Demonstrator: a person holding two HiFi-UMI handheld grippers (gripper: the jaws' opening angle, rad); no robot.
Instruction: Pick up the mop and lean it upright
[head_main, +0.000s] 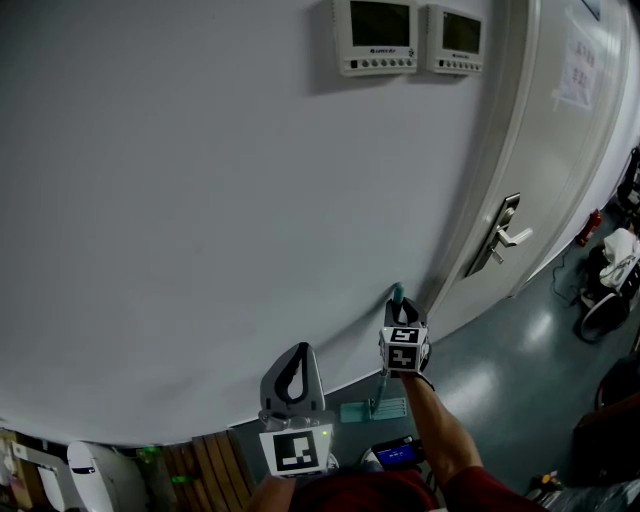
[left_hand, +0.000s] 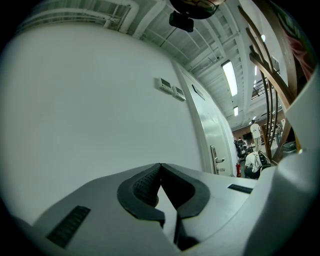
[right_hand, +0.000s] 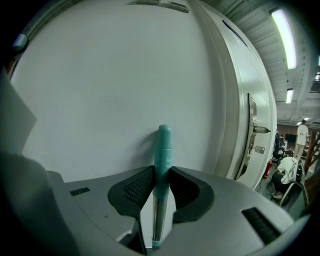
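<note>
Teal grip at the top of the mop is pinched between the two jaws of the right claw. The jaws are part way closed, and both black pads are pressed on the grip, one on each side. The mop is held upright, with the rest of it running down below the jaws. In the head view the mop head is seen low down on the floor, by the foot of the white wall. The top of the grip is shown very near that wall. Whether they touch cannot be told. The left claw is held up beside the right one, a little apart from it. Its jaws are closed tip to tip, and nothing is held in them. A white door with a metal handle is seen to the right of the mop.
</note>
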